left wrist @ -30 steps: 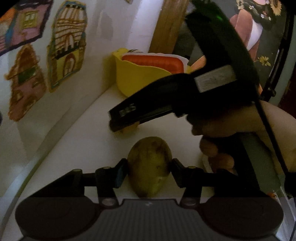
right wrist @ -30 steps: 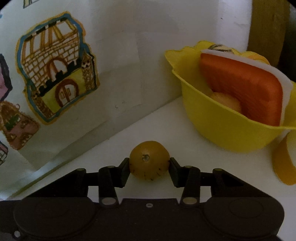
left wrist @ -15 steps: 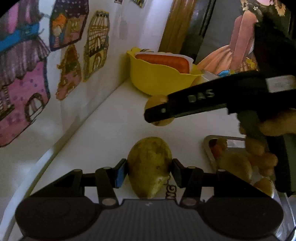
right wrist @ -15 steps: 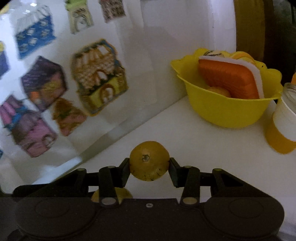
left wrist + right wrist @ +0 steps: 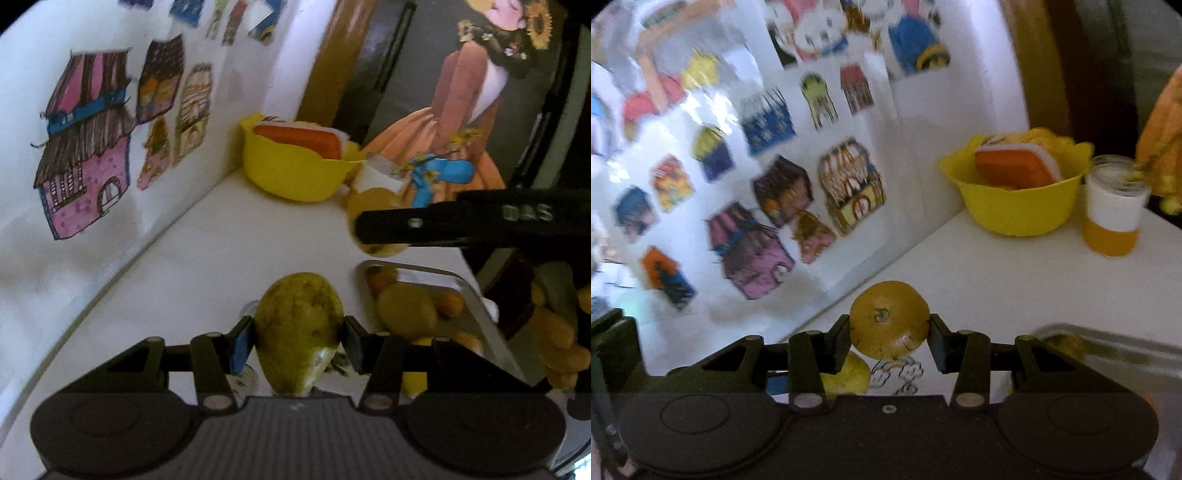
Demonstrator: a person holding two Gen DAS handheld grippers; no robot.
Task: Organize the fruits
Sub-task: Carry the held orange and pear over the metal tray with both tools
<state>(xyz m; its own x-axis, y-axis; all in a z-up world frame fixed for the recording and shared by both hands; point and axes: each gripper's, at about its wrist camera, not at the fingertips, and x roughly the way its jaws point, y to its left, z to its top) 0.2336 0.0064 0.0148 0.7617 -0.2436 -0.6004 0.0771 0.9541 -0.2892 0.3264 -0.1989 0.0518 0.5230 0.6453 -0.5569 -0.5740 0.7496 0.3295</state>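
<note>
My left gripper (image 5: 298, 334) is shut on a green-yellow pear (image 5: 297, 328), held above the white counter. My right gripper (image 5: 889, 334) is shut on a round orange fruit (image 5: 888, 319); in the left wrist view that same fruit (image 5: 373, 201) shows behind the right gripper's black finger (image 5: 461, 225), above the far corner of a metal tray (image 5: 476, 295). The tray holds several yellow and orange fruits (image 5: 404, 308). In the right wrist view the tray's rim (image 5: 1108, 339) lies low at the right, and the pear (image 5: 849, 374) peeks out below my fingers.
A yellow bowl (image 5: 291, 173) with an orange-and-white sponge-like block (image 5: 1015, 166) stands at the counter's far end by the wall. A jar with a white and orange band (image 5: 1113, 212) stands beside it. A wall of paper house drawings (image 5: 85, 155) runs along the left. A person's hand (image 5: 561, 332) holds the right gripper.
Both grippers have pulled back and up from the yellow bowl, each still holding its fruit. The right gripper has swung right, over the tray's far corner. The tray has come into view.
</note>
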